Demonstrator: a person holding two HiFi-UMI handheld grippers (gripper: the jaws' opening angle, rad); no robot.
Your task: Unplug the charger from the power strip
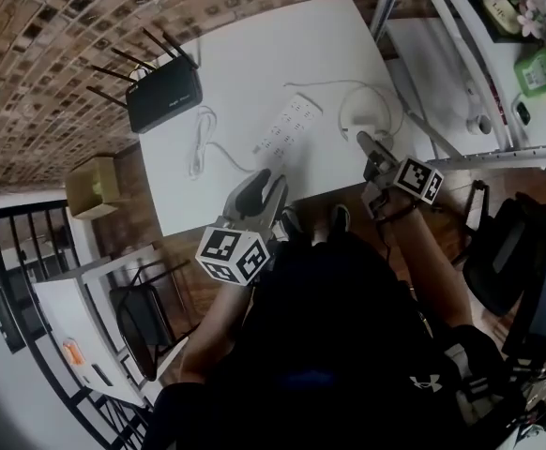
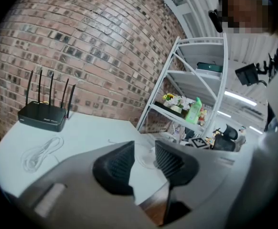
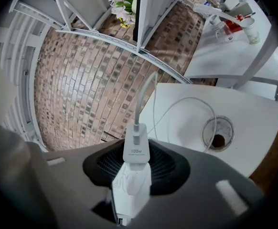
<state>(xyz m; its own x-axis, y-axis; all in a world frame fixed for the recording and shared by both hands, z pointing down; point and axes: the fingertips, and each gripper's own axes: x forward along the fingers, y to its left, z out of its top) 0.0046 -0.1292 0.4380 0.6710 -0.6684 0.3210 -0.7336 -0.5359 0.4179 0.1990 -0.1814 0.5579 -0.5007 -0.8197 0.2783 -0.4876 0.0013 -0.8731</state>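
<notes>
Covering the charger [image 3: 136, 175] on both sides, right gripper [image 3: 137, 162] jaws.

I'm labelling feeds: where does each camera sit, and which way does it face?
Head view: on the head, steeply down at the table; left gripper, right gripper, forearms show.
Left gripper view: on that gripper, along open empty jaws toward the router.
Right gripper view: on that gripper, along jaws clamping the charger.
Shared: router, head and left views.
</notes>
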